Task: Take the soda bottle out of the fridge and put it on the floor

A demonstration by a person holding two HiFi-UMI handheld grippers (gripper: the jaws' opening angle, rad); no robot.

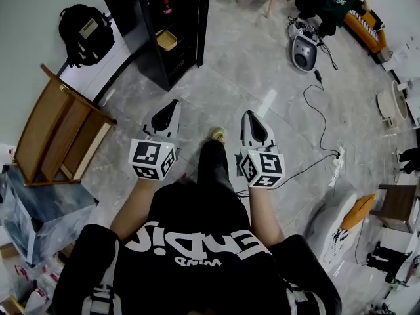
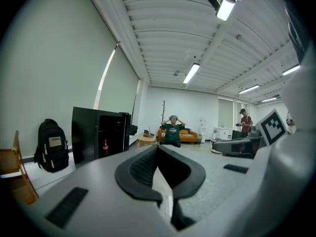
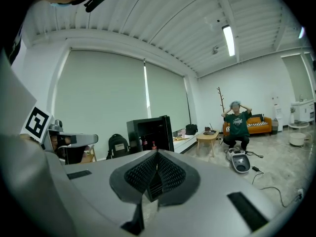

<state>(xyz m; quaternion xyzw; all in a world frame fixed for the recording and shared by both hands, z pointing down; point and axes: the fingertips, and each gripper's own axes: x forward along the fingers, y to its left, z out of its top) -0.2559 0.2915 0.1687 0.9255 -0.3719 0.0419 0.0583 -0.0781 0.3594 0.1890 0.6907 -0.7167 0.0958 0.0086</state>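
Note:
The black fridge (image 1: pixel 157 31) stands open at the far left wall, a few steps ahead of me. A soda bottle (image 1: pixel 167 6) with a red label stands on a shelf inside; it also shows in the left gripper view as the bottle (image 2: pixel 104 147) and in the right gripper view as the bottle (image 3: pixel 154 145), with another beside it. My left gripper (image 1: pixel 173 103) and right gripper (image 1: pixel 249 114) are held side by side at waist height, both pointing forward. In their own views the left gripper (image 2: pixel 158 148) and right gripper (image 3: pixel 158 153) have tips touching and nothing between them.
A black backpack (image 1: pixel 85 25) leans on the wall left of the fridge, and a wooden chair (image 1: pixel 59 133) stands nearer on the left. A grey machine (image 1: pixel 304 51) with a cable (image 1: pixel 321 123) lies on the floor at right. A person in green (image 1: pixel 335 2) crouches by an orange sofa.

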